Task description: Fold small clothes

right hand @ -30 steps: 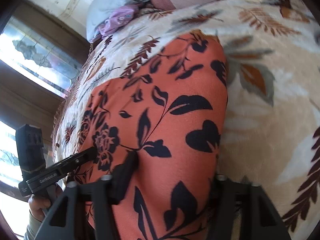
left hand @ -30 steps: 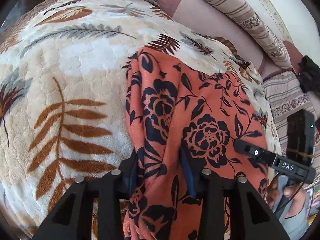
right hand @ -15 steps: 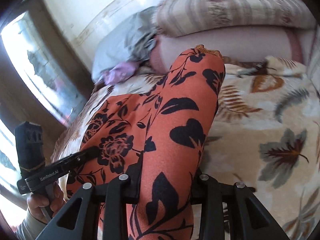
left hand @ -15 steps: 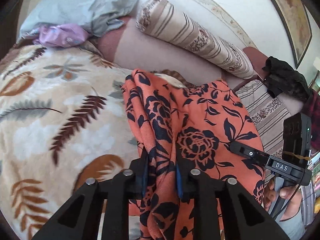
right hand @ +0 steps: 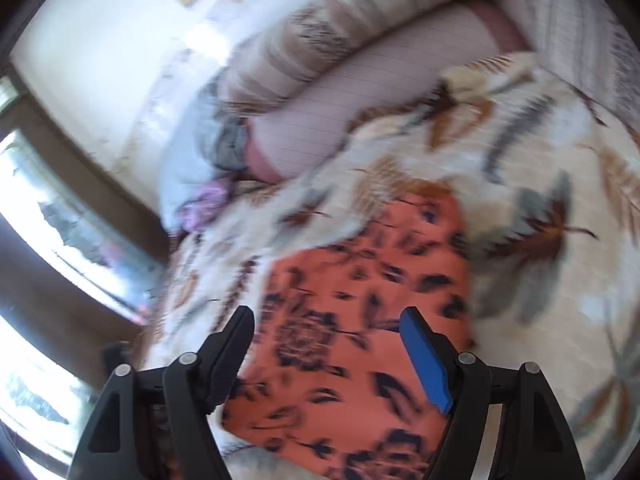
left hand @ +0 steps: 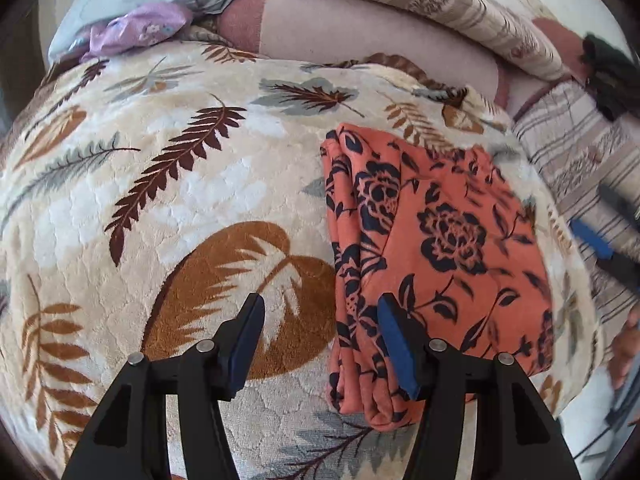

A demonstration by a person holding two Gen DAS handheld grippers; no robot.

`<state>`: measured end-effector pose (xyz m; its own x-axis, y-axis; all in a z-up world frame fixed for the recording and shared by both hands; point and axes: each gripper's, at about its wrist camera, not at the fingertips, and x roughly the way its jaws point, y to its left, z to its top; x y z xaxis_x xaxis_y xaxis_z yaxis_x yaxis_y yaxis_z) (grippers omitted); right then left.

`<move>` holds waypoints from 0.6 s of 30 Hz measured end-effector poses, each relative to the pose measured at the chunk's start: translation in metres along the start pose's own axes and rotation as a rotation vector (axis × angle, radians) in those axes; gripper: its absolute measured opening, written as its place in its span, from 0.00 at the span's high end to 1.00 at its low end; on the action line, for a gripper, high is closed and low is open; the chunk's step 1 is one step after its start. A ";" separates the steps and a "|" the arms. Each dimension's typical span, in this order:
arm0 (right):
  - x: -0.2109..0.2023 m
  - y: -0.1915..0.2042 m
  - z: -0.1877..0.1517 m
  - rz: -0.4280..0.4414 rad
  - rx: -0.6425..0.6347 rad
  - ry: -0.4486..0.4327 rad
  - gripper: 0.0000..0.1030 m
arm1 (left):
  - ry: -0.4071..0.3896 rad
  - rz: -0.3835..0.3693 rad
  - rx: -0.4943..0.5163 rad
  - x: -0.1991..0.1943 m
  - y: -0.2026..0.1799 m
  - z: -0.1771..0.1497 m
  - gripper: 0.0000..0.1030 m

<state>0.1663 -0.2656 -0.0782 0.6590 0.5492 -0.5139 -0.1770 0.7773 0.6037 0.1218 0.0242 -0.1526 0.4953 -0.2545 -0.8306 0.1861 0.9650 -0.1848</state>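
I see the folded orange garment with black flowers lying on the cream leaf-patterned plush blanket; my left gripper and right gripper are spreading apart, gripping nothing.

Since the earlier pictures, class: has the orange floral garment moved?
Yes. The orange floral garment left the opening left gripper and lies folded on the leaf-print blanket.

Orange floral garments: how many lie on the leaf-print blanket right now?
1: the folded orange floral garment lies on the leaf-print blanket, right of centre in the left wrist view. None visible elsewhere.
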 end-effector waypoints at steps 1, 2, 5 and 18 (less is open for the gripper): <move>0.011 0.007 -0.002 0.043 -0.024 0.013 0.14 | 0.015 0.024 0.010 0.007 0.001 -0.002 0.39; 0.026 0.007 -0.003 0.060 -0.028 0.040 0.11 | 0.022 0.030 0.005 0.011 -0.001 -0.004 0.39; 0.086 -0.025 -0.013 -0.052 0.129 0.245 0.11 | 0.030 0.025 -0.036 0.011 0.003 -0.001 0.38; 0.118 -0.021 0.023 -0.135 0.136 0.214 0.10 | -0.029 0.091 0.008 -0.016 0.001 0.002 0.37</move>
<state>0.2642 -0.2242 -0.1373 0.4980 0.5074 -0.7033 0.0111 0.8072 0.5902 0.1163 0.0287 -0.1386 0.5348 -0.1681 -0.8281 0.1459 0.9837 -0.1054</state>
